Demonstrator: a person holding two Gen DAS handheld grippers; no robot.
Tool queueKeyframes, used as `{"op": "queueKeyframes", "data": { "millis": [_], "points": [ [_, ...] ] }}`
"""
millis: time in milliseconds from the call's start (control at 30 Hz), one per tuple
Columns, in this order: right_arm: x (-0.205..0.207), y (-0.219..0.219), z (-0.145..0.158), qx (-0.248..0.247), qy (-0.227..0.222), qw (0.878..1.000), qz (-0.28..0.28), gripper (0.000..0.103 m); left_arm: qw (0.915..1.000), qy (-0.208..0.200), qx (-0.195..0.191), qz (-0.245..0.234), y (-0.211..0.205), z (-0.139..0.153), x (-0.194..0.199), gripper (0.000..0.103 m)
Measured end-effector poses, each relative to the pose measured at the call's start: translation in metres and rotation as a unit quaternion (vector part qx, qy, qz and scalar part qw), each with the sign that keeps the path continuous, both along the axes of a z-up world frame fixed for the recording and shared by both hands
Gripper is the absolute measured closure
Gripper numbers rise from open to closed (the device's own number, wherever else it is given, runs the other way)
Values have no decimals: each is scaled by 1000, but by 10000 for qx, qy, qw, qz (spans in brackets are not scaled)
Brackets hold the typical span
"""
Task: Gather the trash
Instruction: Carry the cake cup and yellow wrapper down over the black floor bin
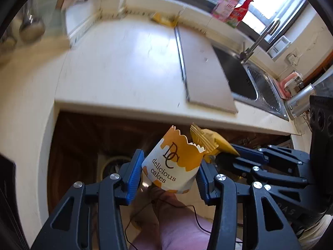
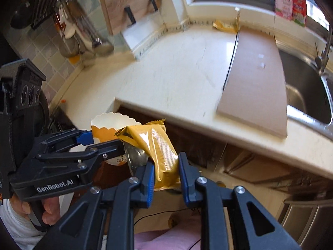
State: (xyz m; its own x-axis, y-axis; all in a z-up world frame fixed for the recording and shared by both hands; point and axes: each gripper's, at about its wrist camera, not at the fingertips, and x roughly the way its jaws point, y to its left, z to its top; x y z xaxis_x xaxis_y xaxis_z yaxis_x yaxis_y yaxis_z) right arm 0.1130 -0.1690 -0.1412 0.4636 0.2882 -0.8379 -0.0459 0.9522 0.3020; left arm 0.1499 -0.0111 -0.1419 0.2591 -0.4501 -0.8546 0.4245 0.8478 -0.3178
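My left gripper (image 1: 169, 171) is shut on a white and orange paper cake cup (image 1: 173, 163) printed "delicious cakes", held in the air below the counter edge. My right gripper (image 2: 166, 174) is shut on a yellow foil snack wrapper (image 2: 160, 152), also off the counter. The two grippers are close together: the wrapper (image 1: 210, 140) shows just right of the cup in the left wrist view, and the cup (image 2: 108, 128) shows left of the wrapper in the right wrist view. Another yellow wrapper (image 2: 225, 26) lies at the back of the counter by the window sill.
A cream counter (image 1: 116, 62) carries a beige cutting board (image 2: 256, 79). A steel sink (image 2: 303, 89) with a faucet (image 1: 260, 39) is on the right. Pink and red packets (image 1: 231, 8) stand on the sill. Dark wood cabinets (image 1: 83, 141) are under the counter. Utensils (image 2: 83, 35) hang on the left wall.
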Motion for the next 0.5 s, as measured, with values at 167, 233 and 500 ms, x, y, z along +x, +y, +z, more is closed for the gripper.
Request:
{"op": "queueKeyframes", "data": {
  "millis": [167, 233, 500],
  "points": [
    [-3, 22, -71, 16, 950, 9953, 191, 82, 9968, 735, 156, 284, 24, -68, -6, 57],
    [0, 27, -97, 48, 1233, 9921, 214, 82, 9937, 1025, 241, 376, 31, -100, -8, 57],
    [22, 38, -220, 260, 2227, 9744, 193, 82, 9742, 1981, 608, 891, 59, -240, -8, 57]
  ]
}}
